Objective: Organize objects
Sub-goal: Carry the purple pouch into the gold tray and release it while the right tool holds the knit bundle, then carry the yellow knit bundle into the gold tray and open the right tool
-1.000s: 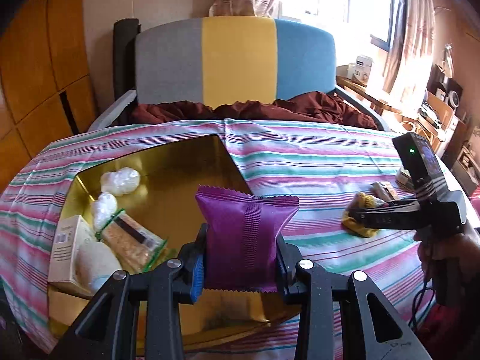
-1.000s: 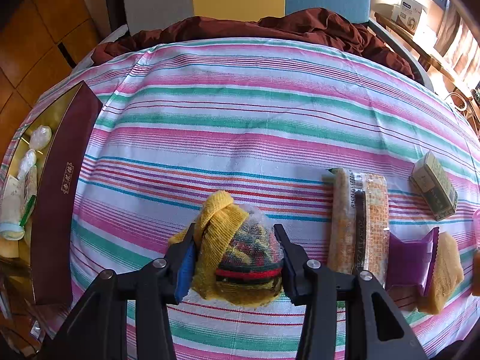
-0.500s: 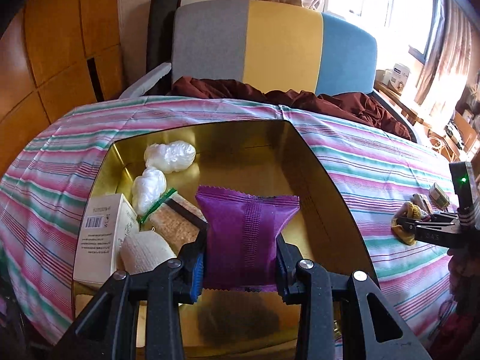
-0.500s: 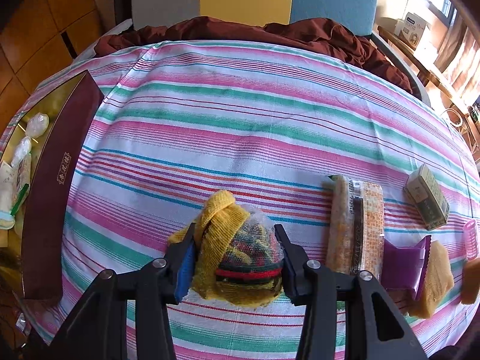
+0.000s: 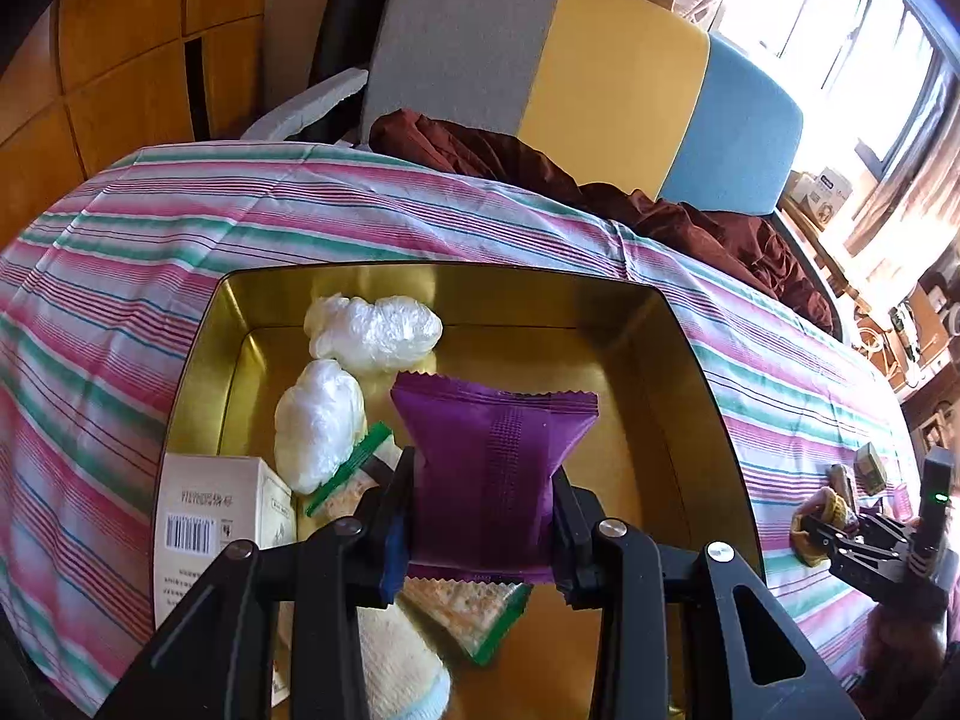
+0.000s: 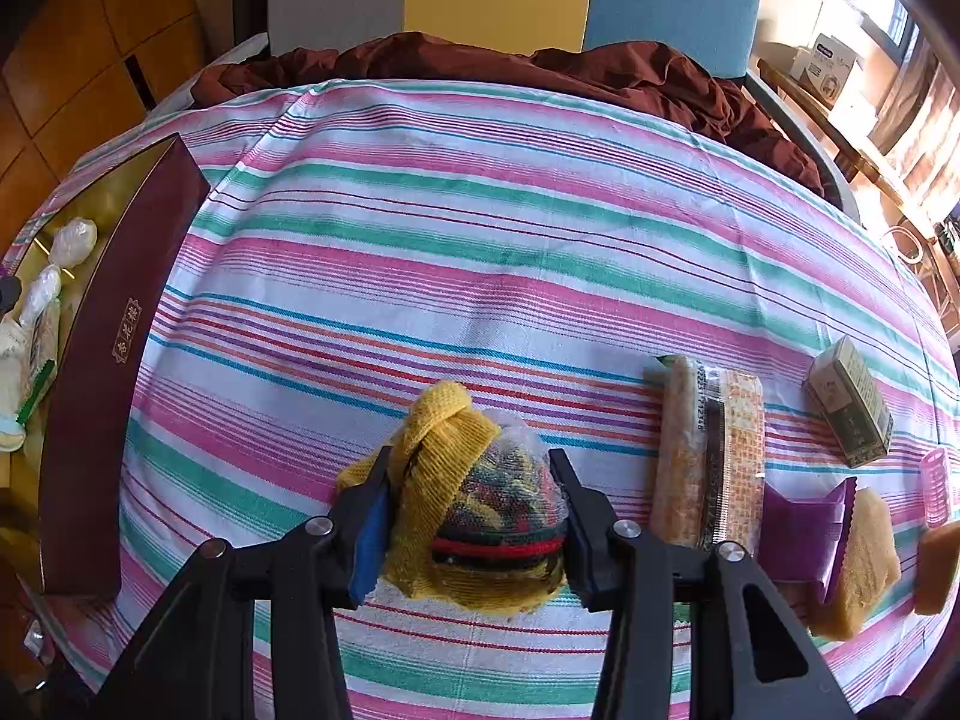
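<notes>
My left gripper point(image 5: 483, 525) is shut on a purple snack packet point(image 5: 489, 474), held upright over the open gold-lined box point(image 5: 672, 360). Inside the box lie two white plastic-wrapped lumps point(image 5: 372, 333), a green-edged cracker pack point(image 5: 465, 606), a white carton point(image 5: 207, 531) and a pale sock-like roll point(image 5: 399, 666). My right gripper point(image 6: 474, 525) is shut on a yellow mesh bundle point(image 6: 474, 510) with dark striped contents, resting on the striped tablecloth point(image 6: 480, 252). That gripper also shows small at the right of the left wrist view, as the right gripper point(image 5: 831, 531).
Right of the bundle lie a long cracker pack point(image 6: 708, 450), a small olive carton point(image 6: 849, 399), a second purple packet point(image 6: 801, 528), a tan sponge-like piece point(image 6: 864, 564) and a pink item point(image 6: 936, 486). The box's maroon side point(image 6: 102, 372) stands at the left. A chair point(image 5: 540, 60) with brown cloth point(image 6: 540, 66) backs the table.
My left gripper has carried the purple packet leftward and slightly down, from the box's right edge to over its middle. The right gripper and its bundle have stayed put.
</notes>
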Demonstrator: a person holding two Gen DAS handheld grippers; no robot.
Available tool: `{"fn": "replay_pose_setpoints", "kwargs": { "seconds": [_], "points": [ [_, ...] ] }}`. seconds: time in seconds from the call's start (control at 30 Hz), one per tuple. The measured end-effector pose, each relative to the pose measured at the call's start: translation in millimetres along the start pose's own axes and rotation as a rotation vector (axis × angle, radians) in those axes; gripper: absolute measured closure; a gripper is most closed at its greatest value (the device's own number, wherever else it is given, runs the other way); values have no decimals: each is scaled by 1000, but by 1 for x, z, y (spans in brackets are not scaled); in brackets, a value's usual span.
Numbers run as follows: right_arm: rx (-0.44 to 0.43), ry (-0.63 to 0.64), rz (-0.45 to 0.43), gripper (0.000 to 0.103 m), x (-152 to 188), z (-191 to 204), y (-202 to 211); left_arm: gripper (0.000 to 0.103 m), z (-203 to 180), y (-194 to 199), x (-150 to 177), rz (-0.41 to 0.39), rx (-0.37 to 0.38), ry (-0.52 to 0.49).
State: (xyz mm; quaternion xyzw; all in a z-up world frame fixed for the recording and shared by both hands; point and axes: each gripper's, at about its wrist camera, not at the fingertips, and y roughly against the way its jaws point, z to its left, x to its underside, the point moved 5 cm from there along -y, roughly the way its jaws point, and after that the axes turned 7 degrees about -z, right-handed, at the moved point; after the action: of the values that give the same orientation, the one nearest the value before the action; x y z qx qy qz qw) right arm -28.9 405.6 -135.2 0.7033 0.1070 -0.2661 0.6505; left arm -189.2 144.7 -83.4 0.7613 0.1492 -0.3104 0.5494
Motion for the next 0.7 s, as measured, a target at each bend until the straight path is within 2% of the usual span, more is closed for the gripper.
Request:
{"fn": "replay_pose_setpoints", "kwargs": {
  "seconds": [0.13,0.23,0.4,0.7],
  "points": [
    [-1,-2,0,56,0,0,0,64,0,-18,-9,14,-26,-20],
    [0,-3,0,56,1,1,1,38,7,-29,-18,0,-92,-25],
    [5,3,-1,56,1,2,1,38,22,-20,-14,-15,-120,29],
    [34,29,-14,57,1,6,4,34,14,35,21,-125,-128,7]
  ]
}}
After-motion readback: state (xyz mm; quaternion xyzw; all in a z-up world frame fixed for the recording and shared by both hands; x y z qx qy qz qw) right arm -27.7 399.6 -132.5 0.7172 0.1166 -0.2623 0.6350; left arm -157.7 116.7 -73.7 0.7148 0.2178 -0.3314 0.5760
